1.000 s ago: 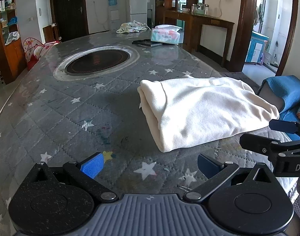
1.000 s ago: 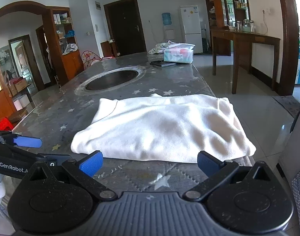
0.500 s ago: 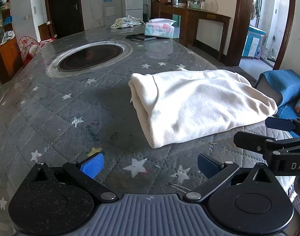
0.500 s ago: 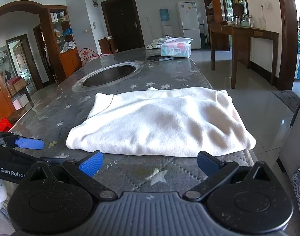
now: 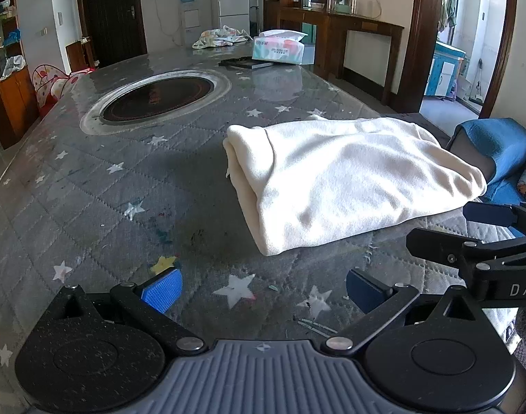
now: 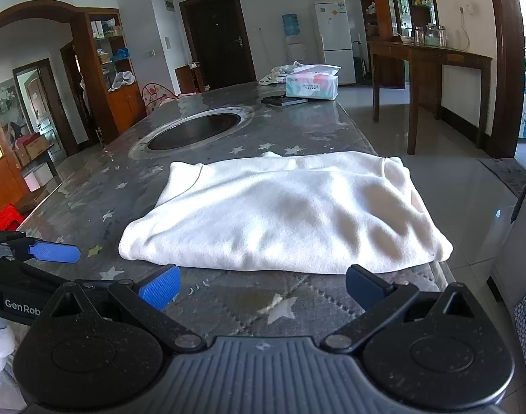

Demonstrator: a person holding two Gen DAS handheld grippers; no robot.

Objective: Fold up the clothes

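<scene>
Both the left gripper (image 5: 261,288) and right gripper (image 6: 261,286) are hanging wide and empty, having pulled slightly back from the cream garment (image 6: 283,214) lying folded mid-frame on the table (image 5: 101,200), suggesting this fold is finished

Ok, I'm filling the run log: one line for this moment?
stage: fold clothes | white garment: folded, flat on table | left gripper: open, empty | right gripper: open, empty

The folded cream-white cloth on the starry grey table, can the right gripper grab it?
Probably yes: the right gripper is open just short of the folded cream-white cloth's near edge, nothing between them.
</scene>
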